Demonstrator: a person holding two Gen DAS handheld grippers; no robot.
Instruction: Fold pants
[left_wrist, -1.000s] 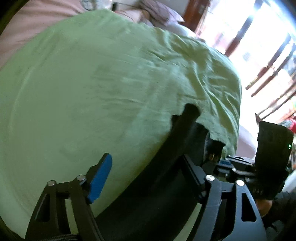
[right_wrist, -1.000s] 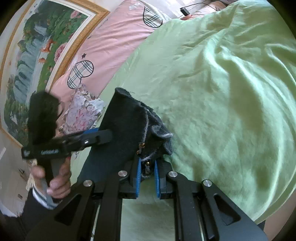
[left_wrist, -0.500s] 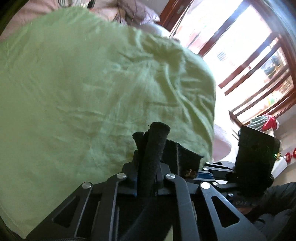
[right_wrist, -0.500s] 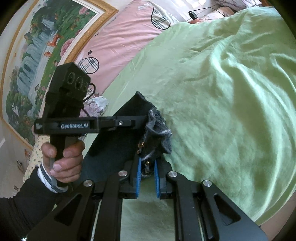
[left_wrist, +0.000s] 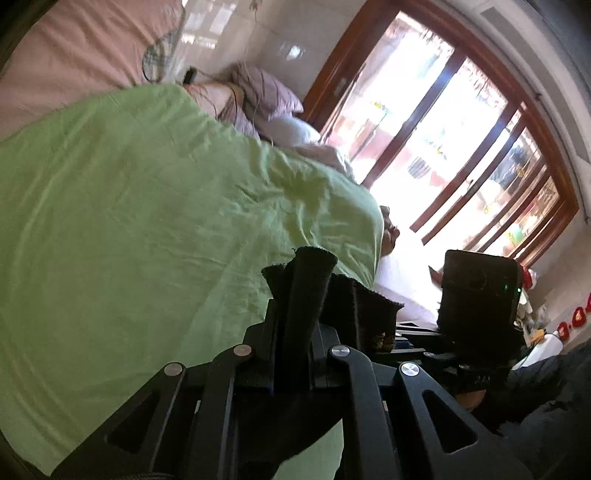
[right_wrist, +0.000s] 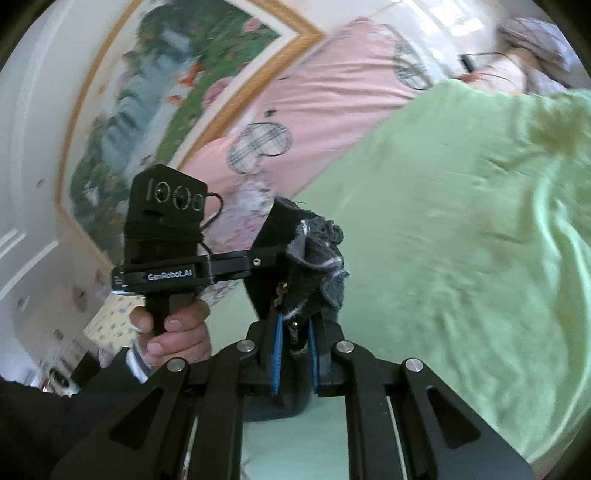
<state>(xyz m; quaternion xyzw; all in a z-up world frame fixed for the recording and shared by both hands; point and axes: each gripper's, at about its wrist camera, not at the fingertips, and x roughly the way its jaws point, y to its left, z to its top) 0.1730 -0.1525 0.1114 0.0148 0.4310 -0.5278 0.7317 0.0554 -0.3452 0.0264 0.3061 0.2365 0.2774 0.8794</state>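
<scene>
Both tongs (left_wrist: 295, 354) (right_wrist: 295, 354) pinch bunched, frayed-edged dark pants (right_wrist: 314, 254) over rumpled green bedspread (left_wrist: 129, 221).

Dark pants pinched at two spots above a green bedspread

The right gripper (right_wrist: 294, 354) has its blue-padded jaws closed on a bunched edge of the dark pants (right_wrist: 314, 254). Left of the pants, the left gripper (right_wrist: 255, 263), held by a hand (right_wrist: 173, 332), clamps the same cloth. The green bedspread (right_wrist: 461, 229) lies right of the pants.
</scene>
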